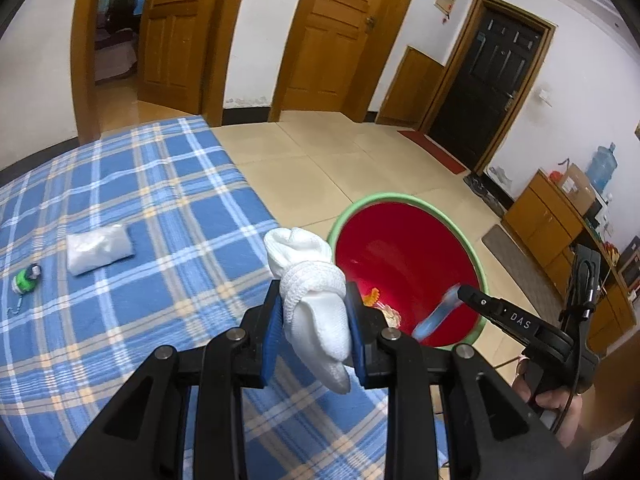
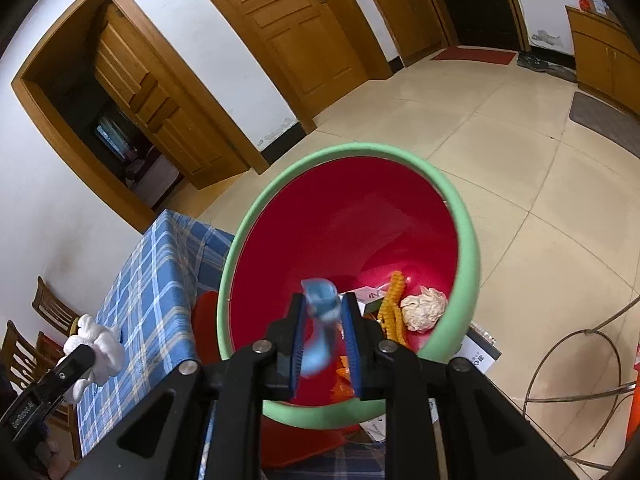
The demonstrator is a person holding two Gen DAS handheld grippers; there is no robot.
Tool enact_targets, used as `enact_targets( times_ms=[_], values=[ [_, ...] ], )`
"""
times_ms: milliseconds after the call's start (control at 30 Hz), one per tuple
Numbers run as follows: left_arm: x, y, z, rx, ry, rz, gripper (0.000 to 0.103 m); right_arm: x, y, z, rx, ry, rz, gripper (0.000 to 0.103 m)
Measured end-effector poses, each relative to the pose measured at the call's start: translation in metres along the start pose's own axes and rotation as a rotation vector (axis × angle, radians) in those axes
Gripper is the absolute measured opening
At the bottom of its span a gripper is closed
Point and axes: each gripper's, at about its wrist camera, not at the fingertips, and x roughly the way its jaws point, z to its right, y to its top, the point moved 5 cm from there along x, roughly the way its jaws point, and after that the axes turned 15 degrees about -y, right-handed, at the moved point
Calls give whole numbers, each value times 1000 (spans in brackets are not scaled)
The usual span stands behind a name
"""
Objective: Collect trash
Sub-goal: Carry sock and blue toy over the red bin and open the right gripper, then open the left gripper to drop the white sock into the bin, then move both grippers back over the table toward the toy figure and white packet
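Observation:
My left gripper [image 1: 315,289] is shut on a white knotted cloth bundle [image 1: 316,312], held over the right edge of the blue plaid table [image 1: 160,184]. A red bin with a green rim [image 1: 404,248] stands beside that edge. My right gripper [image 2: 325,300] hangs over the bin's mouth [image 2: 360,150]. A blurred light-blue scrap [image 2: 320,316] sits loose between its parted blue pads. Crumpled paper [image 2: 424,308], an orange spiral piece [image 2: 392,304] and a white box [image 2: 366,294] lie in the bin. The right wrist view also shows the left gripper [image 2: 92,350] with the bundle.
A white packet [image 1: 98,250] and a small green item on a chain [image 1: 26,278] lie on the table. Wooden chairs [image 2: 48,308] stand at its far side. A wire frame [image 2: 580,380] and a cardboard box [image 2: 480,356] sit beside the bin. Cabinets [image 1: 540,216] line the right wall.

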Motion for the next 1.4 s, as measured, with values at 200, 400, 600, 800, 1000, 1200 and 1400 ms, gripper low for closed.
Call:
enact_targets(
  times_ms=[200,400,600,800,1000,1200,1400],
  values=[
    [18,-2,13,19,-19,-34,29,-5,2,12,18,2,13,30],
    [41,-6,29,51,-41,-83,29,-8,5,21,37,18,16,33],
    [71,-7,46,81,-63,-136,29,-13,6,26,44,21,30,34],
    [95,-7,62,107,-86,-164,34,-14,10,34,63,11,41,35],
    [103,-6,71,115,-93,-167,48,-13,8,44,77,6,33,36],
    [97,-3,65,101,-88,-154,48,-13,10,42,72,15,32,36],
    [77,-1,50,63,-62,-117,48,-16,8,37,59,31,31,38]
  ],
)
